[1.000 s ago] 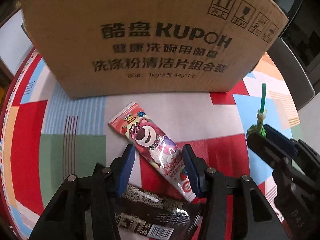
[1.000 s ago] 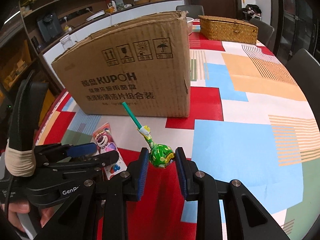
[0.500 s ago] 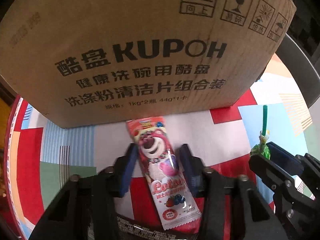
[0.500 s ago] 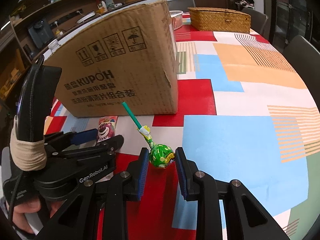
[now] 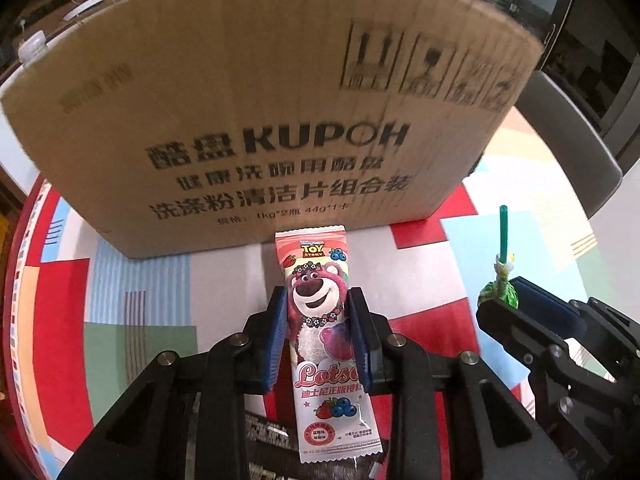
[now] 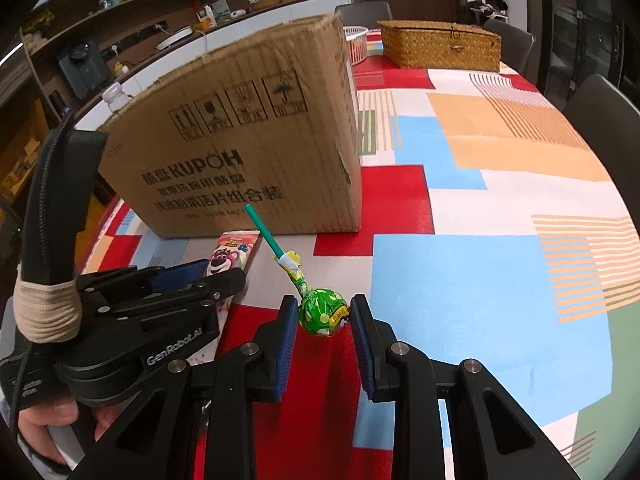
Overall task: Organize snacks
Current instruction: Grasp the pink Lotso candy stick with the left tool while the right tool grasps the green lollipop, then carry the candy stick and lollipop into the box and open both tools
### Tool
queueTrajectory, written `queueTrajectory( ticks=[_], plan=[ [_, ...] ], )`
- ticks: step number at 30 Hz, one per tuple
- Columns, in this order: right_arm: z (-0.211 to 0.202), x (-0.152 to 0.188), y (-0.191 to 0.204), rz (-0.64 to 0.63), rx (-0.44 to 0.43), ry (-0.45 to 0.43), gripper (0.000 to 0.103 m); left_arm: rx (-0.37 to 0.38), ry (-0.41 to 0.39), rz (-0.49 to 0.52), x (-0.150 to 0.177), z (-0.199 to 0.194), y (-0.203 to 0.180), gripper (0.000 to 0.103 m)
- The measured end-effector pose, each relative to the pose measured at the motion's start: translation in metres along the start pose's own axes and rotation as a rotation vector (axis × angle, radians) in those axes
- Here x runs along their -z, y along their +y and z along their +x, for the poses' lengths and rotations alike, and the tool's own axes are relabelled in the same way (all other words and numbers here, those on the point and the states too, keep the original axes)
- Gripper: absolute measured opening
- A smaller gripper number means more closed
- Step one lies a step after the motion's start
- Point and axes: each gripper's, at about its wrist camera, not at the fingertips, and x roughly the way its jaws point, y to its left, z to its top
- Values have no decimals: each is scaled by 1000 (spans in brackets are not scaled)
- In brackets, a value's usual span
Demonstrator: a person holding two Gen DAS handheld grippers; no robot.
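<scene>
A pink bear-printed snack packet (image 5: 314, 264) stands lengthwise between the blue pads of my left gripper (image 5: 318, 304). The jaws are closing, and the pads press on both long edges of the packet, which hangs clear of the table. The tall cardboard box (image 5: 280, 120) rises just behind it. My right gripper (image 6: 324, 308) is shut on the green wrapped head of a lollipop (image 6: 322, 314), whose teal stick points up and to the left. In the right wrist view the left gripper (image 6: 200, 276) sits to the left with the packet (image 6: 230, 254) in it.
A dark snack packet (image 5: 264, 440) lies on the patterned tablecloth (image 6: 460, 280) under the left gripper. Behind the box (image 6: 248, 140) stand a wicker basket (image 6: 440, 44) and a white basket (image 6: 356, 40). Dark chairs (image 6: 600, 108) line the far and right edges.
The left jaws closed on the pink packet and lifted it off the table toward the box; it now lies straight along the fingers. The right gripper kept holding the lollipop still.
</scene>
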Motion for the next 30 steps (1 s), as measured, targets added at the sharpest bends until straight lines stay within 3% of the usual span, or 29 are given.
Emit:
queueTrajectory(
  ticks=[19, 30],
  plan=[
    [-61, -18, 35, -32, -22, -135, 29, 56, -219, 21, 6, -113, 29, 30],
    [-82, -41, 63, -73, -38, -211, 29, 47, -343, 19, -10, -134, 30, 30]
  ],
)
